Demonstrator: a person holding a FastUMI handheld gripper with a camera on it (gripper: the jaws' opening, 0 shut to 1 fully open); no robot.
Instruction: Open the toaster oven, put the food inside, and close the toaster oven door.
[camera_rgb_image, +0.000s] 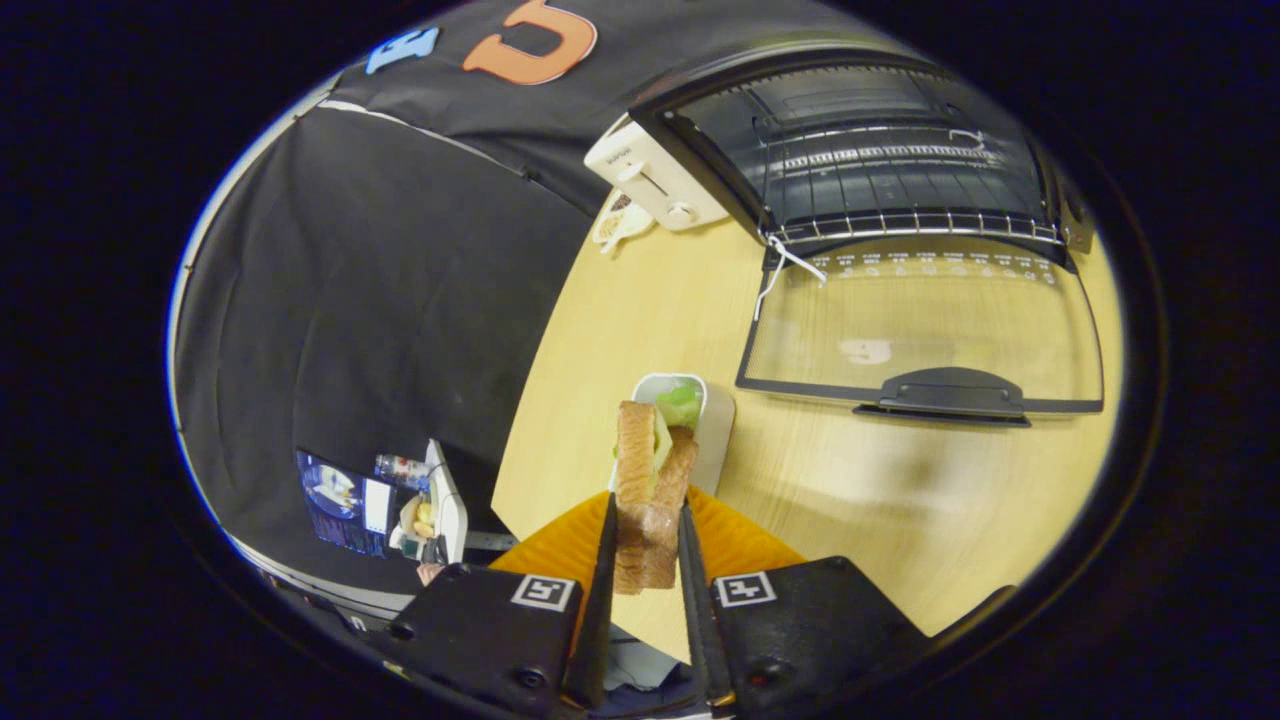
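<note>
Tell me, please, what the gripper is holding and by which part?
The gripper holds the sandwich, both fingers pressing on the bread faces at its near end; the far end juts out ahead of them.

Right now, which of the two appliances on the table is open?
The black toaster oven, beyond the tongs: its glass door lies folded flat. The small white toaster beside it isn't. Tongs grip the sandwich.

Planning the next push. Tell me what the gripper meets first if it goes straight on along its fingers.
The gripper, shut on the sandwich, would likely carry it into the white tray just ahead; depth is unclear.
</note>
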